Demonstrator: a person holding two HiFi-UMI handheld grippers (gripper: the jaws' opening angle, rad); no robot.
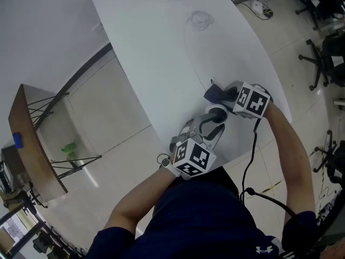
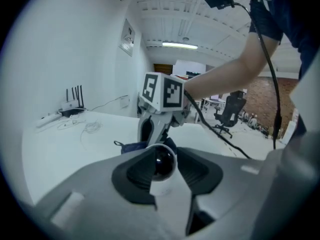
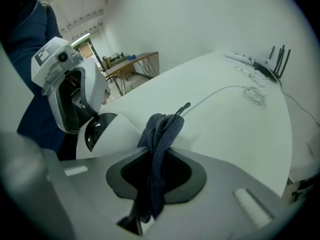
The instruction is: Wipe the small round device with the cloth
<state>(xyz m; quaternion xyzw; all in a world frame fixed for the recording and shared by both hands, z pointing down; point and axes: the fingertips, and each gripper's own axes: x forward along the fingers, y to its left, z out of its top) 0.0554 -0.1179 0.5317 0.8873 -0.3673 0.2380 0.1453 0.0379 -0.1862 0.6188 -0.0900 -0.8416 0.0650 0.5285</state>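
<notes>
Right gripper view: navy cloth [image 3: 159,149] pinched by right gripper [image 3: 155,184].
White dome camera [image 3: 107,129] at its 9 o'clock is clamped by left gripper [image 2: 164,171].

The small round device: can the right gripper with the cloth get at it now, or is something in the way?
Probably yes. The right gripper holds the cloth close beside the small round device, and nothing stands between them. The left gripper clamps the device, but its dark front looks free.
</notes>
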